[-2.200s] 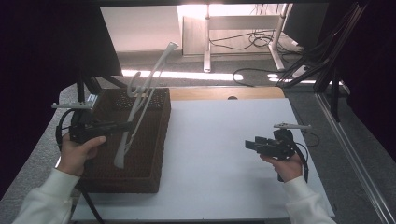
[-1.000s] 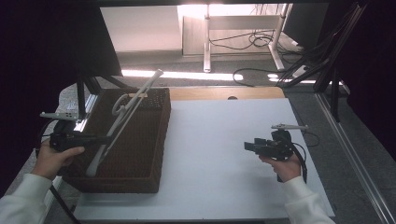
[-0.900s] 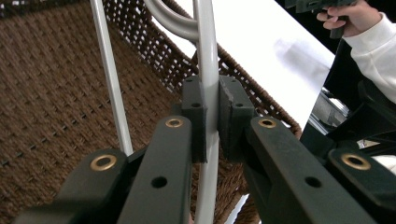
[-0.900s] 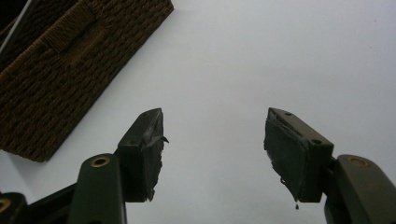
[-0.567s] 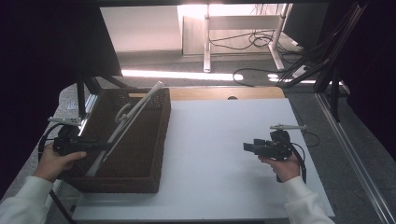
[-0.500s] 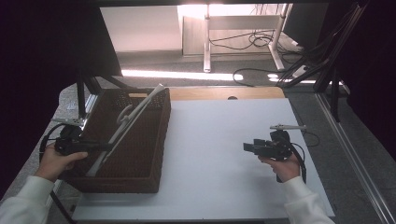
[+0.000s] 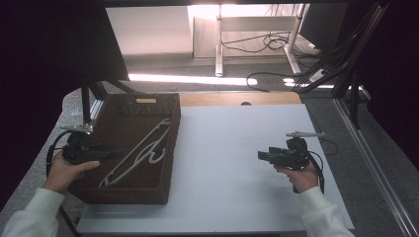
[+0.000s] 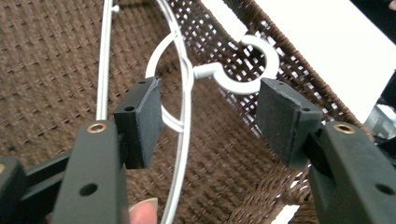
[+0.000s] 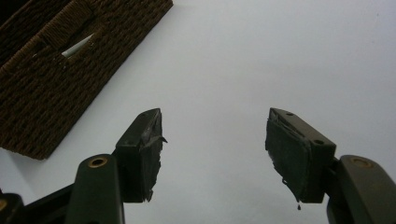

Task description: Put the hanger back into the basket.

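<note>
**A:** Count it off for me — what's on the table?

**B:** One woven brown basket [image 7: 148,190], standing at the left edge of the white table [image 7: 237,163]. In it lie white hangers [image 7: 141,150]. I make out two in the high view, one overlapping the other, though the thin wires cross and I can't swear to the number. Two grippers, one in each of the person's hands.

**A:** Any writing or labels?

**B:** None that I can read on the basket, the hangers or the grippers.

**A:** How do the hangers look?

**B:** Slender, white, with gently curved arms. They lie flat on the basket's floor, running slantwise from its near left corner towards the far right. In the left gripper view a round white hook [image 8: 243,65] rests against the basket's woven side wall, and a thin wire loop runs up between the jaws.

**A:** And the left gripper [image 7: 111,153]?

**B:** Its jaws have just been opening — they now stand well apart. The wire passes between the pads, close to the left pad [image 8: 140,116], but neither pad presses on it. The gripper sits at the basket's left wall, reaching in over the rim.

**A:** The right gripper [image 7: 262,156]?

**B:** Jaws spread, nothing between them, with bare white table beyond. It hovers over the table's right part, well apart from the basket, pointing towards it.
</note>
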`<state>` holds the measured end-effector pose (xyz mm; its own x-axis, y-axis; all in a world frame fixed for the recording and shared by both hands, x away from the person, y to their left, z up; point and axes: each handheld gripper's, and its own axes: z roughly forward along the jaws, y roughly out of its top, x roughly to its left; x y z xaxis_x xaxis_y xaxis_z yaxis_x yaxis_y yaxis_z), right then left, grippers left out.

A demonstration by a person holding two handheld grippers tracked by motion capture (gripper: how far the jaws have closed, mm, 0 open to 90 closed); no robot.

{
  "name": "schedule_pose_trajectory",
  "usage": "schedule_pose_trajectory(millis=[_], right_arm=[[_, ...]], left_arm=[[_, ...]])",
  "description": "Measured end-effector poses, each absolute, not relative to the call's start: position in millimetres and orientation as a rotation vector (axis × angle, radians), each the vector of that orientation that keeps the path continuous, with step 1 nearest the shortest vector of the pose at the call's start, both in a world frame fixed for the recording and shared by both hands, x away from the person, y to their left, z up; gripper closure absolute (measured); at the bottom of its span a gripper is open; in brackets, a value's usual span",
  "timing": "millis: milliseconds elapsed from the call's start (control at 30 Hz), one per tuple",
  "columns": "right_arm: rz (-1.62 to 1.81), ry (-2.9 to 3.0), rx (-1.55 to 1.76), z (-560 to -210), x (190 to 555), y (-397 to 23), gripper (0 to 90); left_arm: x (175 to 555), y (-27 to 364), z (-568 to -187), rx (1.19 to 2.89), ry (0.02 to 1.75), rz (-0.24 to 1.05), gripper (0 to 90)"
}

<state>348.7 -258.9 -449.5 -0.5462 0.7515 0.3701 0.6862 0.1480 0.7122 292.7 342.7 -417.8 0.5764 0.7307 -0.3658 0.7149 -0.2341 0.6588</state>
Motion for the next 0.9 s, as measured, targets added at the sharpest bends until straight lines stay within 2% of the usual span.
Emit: schedule_pose_trajectory(millis=[267, 667, 900], right_arm=[[1.374, 2.329, 1.451, -451, 353, -259, 36.5], [1.355, 2.378, 1.297, -443, 345, -261, 30.7], [1.323, 2.383, 1.204, -436, 334, -265, 28.9]], left_arm=[[286, 321, -415, 1.935, 1.137, 0.073, 35.3], [274, 260, -415, 1.985, 1.138, 0.22, 33.7], [269, 226, -420, 1.986, 1.073, 0.212, 33.0]])
